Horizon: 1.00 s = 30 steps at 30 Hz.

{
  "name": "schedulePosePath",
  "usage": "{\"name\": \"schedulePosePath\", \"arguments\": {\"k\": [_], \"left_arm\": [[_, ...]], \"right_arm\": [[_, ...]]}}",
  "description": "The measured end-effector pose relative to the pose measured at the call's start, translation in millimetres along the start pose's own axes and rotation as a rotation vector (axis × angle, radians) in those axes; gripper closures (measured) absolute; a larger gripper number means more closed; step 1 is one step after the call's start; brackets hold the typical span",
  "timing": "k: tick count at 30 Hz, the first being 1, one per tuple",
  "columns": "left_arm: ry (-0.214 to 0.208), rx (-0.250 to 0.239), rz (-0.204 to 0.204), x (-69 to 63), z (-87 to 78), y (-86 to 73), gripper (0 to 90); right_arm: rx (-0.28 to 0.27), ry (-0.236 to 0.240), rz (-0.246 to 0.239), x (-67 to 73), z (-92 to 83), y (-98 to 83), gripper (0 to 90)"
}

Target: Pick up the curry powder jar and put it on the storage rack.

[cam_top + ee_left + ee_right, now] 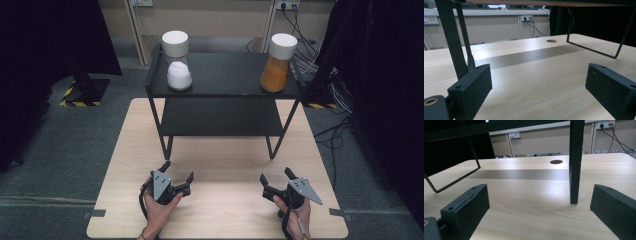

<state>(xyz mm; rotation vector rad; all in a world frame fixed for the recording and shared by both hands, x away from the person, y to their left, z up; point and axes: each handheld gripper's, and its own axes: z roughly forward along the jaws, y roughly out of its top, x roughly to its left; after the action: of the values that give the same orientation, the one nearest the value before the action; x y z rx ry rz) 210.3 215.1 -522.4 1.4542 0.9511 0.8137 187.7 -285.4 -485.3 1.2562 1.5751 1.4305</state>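
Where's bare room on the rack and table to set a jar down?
Top shelf: bare middle between the white-filled jar and the orange-filled jar; its ends are taken. Lower shelf looks bare. Table: free strip between the rack legs and the left gripper and right gripper.

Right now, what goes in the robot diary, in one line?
left claw open, empty | right claw open, empty | both low over table | white jar, orange jar on shelf, untouched
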Motion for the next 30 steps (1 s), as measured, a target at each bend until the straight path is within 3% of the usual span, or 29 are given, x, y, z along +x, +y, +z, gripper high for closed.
{"name": "schedulePosePath", "arguments": {"k": [15, 30], "left_arm": [[-0.001, 0.0, -0.003, 0.4, 0.1, 0.0, 6.1], [-0.001, 0.002, 0.0, 0.2, 0.2, 0.3, 6.1]], "right_arm": [[0.032, -0.012, -0.019, 2.2, 1.4, -10.1, 2.6], [0.025, -0.001, -0.018, 0.1, 0.6, -11.3, 2.7]]}}
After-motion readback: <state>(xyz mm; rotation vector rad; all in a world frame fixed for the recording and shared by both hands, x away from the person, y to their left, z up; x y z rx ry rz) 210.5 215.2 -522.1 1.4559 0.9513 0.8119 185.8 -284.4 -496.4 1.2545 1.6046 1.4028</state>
